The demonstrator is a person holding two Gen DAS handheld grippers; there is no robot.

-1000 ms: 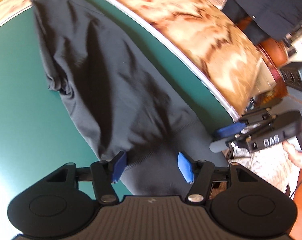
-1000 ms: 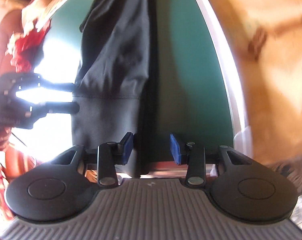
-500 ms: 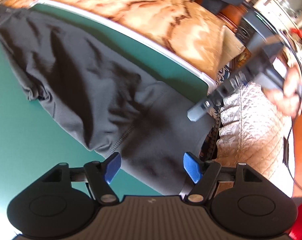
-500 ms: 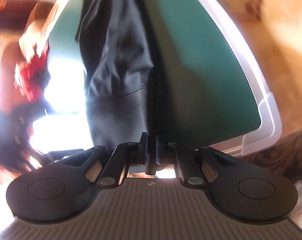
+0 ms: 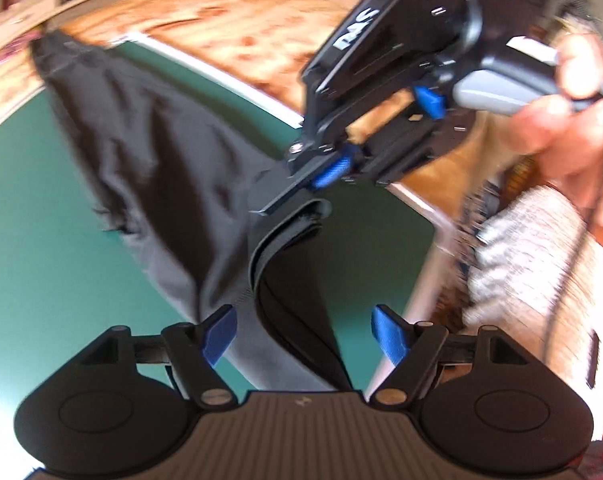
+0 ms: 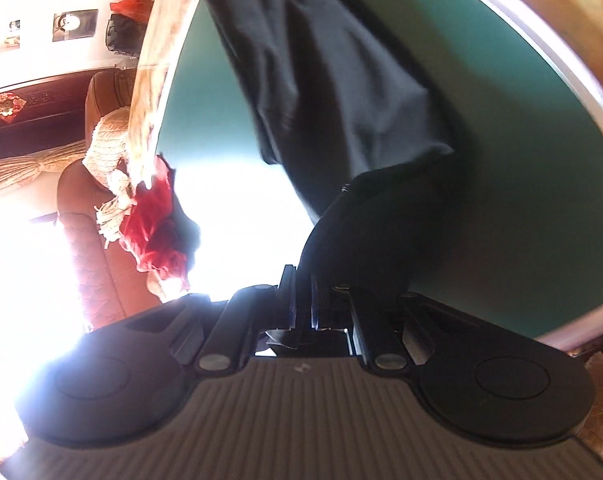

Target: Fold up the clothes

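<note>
A dark grey garment (image 5: pixel 161 152) lies lengthwise on a green mat (image 5: pixel 41 200). Its wide band end (image 5: pixel 285 240) is lifted off the mat and curls into a fold. In the left wrist view my right gripper (image 5: pixel 301 194) is shut on the top of that fold. My left gripper (image 5: pixel 304 336) is open, and the hanging band passes between its blue pads (image 5: pixel 219 334) without being pinched. In the right wrist view the right gripper (image 6: pixel 303 308) is shut on the dark band, and the garment (image 6: pixel 341 80) stretches away over the mat (image 6: pixel 541 140).
The mat lies on a patterned wooden table (image 5: pixel 241 20). A person's hand (image 5: pixel 561 112) holds the right gripper. A quilted chair cushion (image 5: pixel 541 280) sits just beyond the mat's near corner. A red cloth (image 6: pixel 157 224) lies at the far table edge, next to strong glare.
My right gripper went from open to shut on the garment's band and raised it off the mat. My left gripper stayed open and shifted toward the lifted band.
</note>
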